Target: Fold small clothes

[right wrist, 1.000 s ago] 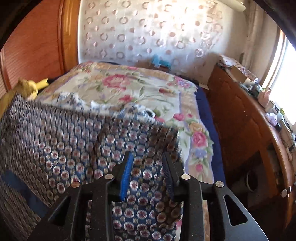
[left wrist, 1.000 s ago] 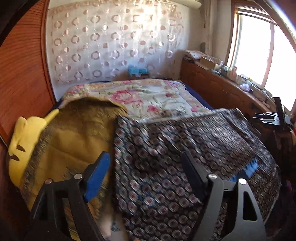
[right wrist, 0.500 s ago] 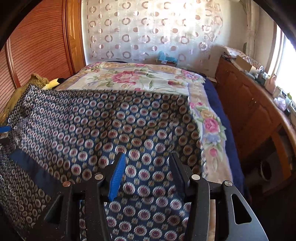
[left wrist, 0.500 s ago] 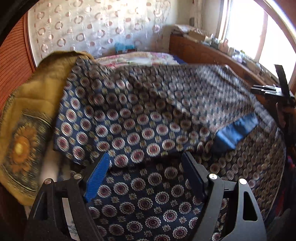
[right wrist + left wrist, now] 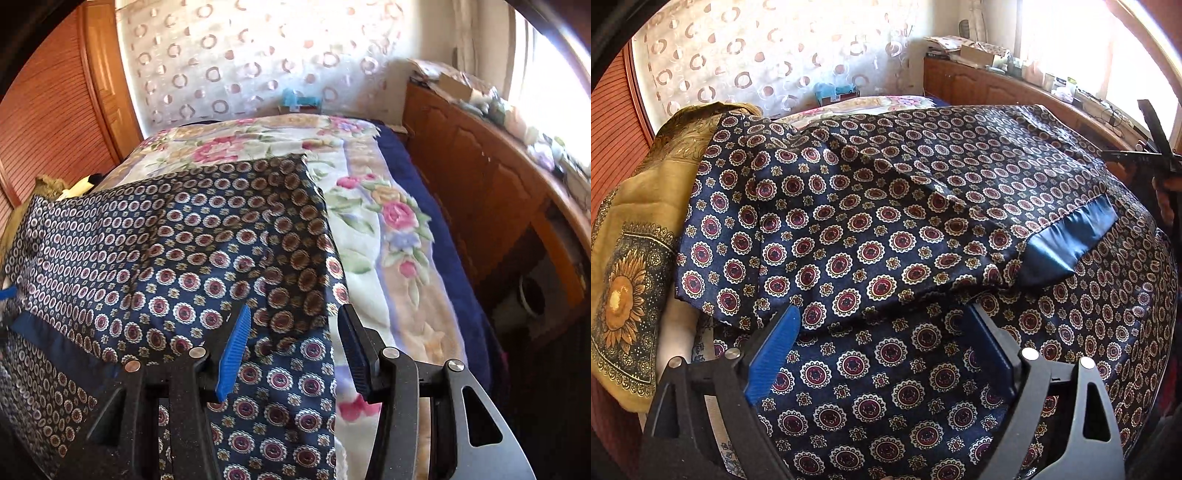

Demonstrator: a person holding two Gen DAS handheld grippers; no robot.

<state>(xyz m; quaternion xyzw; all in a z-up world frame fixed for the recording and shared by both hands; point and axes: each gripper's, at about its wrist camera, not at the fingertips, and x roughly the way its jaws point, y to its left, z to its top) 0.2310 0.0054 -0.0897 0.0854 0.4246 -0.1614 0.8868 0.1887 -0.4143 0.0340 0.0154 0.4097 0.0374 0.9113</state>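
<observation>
A navy satin cloth with red and white medallions (image 5: 871, 229) lies spread on the bed, one layer folded over another, a plain blue hem (image 5: 1071, 236) at the fold's right end. It also shows in the right wrist view (image 5: 177, 266), its right edge on the floral bedspread. My left gripper (image 5: 882, 332) is open and empty, just above the lower layer at the folded edge. My right gripper (image 5: 293, 325) is open and empty over the cloth's right edge. It also shows in the left wrist view (image 5: 1156, 147) at the far right.
A mustard sunflower scarf (image 5: 631, 266) lies left of the cloth. The floral bedspread (image 5: 373, 229) stretches beyond and to the right. A wooden cabinet (image 5: 491, 192) with clutter on top runs along the right under the window. A wood panel (image 5: 48, 110) stands at left.
Both grippers let go of the cloth and opened. The lifted cloth came down and now lies folded flat on the bed. The grippers moved lower and nearer the cloth.
</observation>
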